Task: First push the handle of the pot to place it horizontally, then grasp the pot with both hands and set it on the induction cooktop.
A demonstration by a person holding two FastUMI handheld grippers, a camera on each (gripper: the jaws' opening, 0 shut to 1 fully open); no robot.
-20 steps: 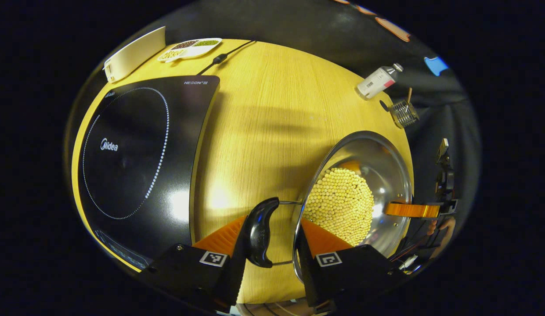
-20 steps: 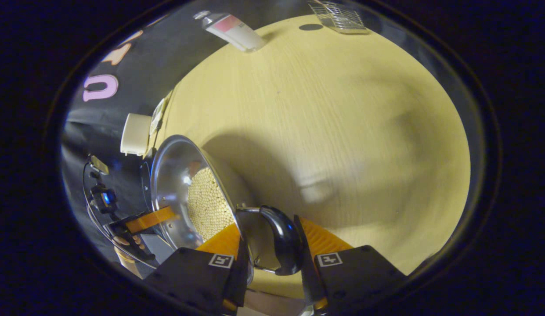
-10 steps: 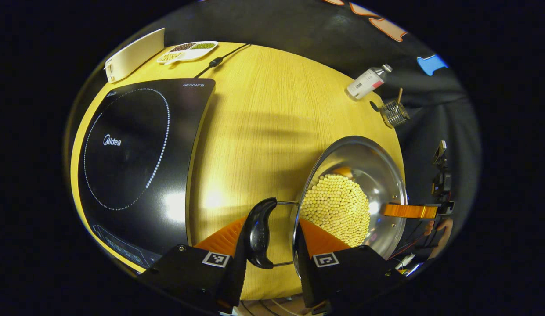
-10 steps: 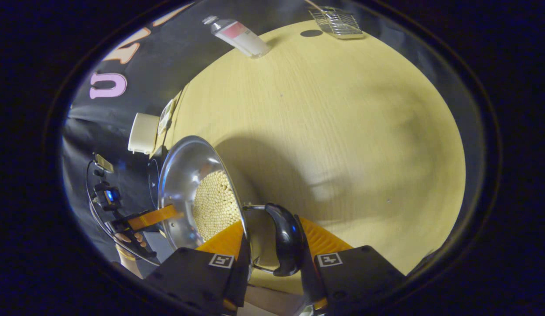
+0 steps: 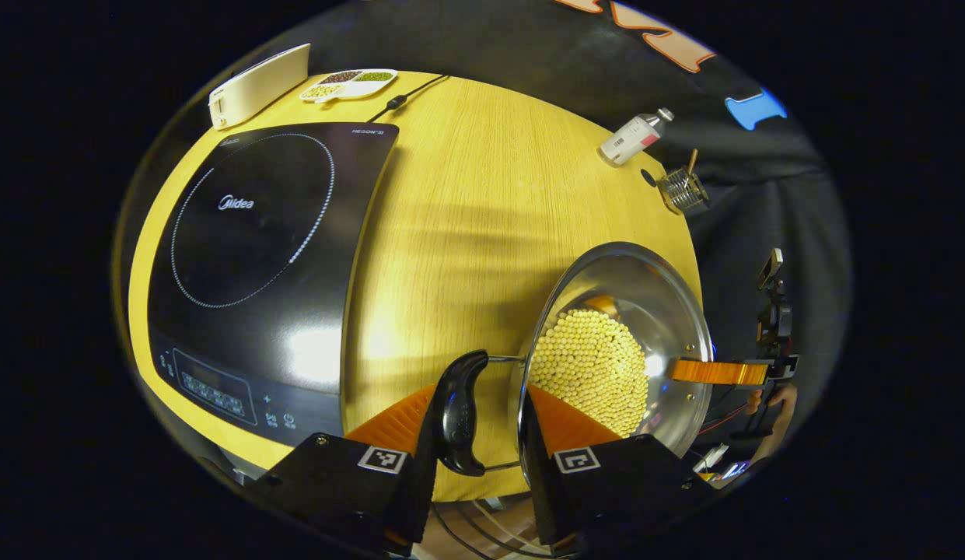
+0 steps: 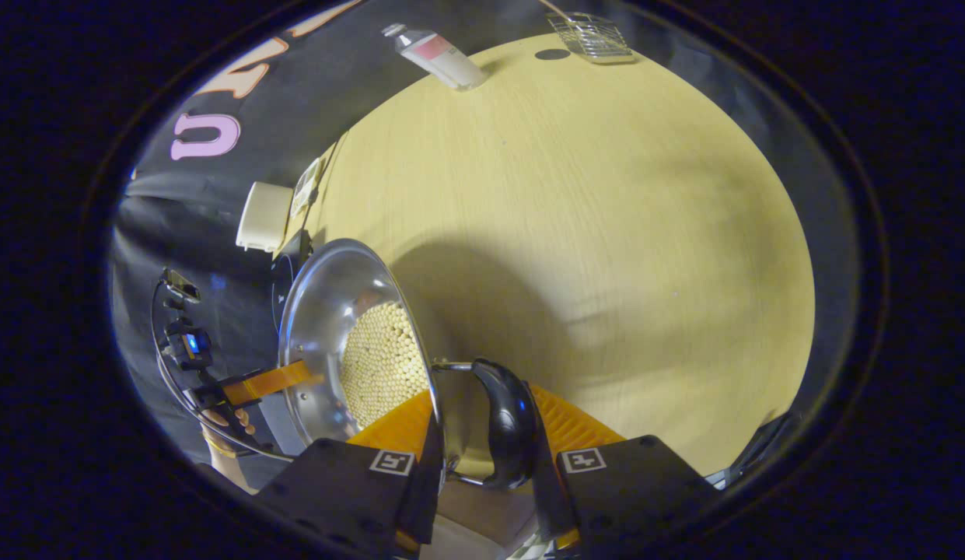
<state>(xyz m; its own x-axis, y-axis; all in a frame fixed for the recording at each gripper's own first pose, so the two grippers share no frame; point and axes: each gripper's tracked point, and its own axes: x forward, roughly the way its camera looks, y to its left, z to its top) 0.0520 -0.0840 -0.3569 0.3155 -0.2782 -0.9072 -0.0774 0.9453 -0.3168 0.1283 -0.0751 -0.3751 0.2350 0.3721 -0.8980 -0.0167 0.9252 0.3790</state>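
The steel pot (image 5: pixel 618 342), its bottom covered with pale yellow beads, hangs above the wooden table (image 5: pixel 482 233), held between two grippers and well to the side of the black induction cooktop (image 5: pixel 256 264). The left gripper (image 5: pixel 474 412) is narrowed around the pot's black side handle (image 5: pixel 460 412) on the side nearer the cooktop, one finger outside the handle and the other against the pot's rim. On the far side of the pot from the cooktop, the right gripper (image 6: pixel 482 428) clamps the opposite black handle (image 6: pixel 509 424) in the same way. A bottle (image 5: pixel 634 136) and a small wire basket (image 5: pixel 682 190) stand at the table edge beyond the pot.
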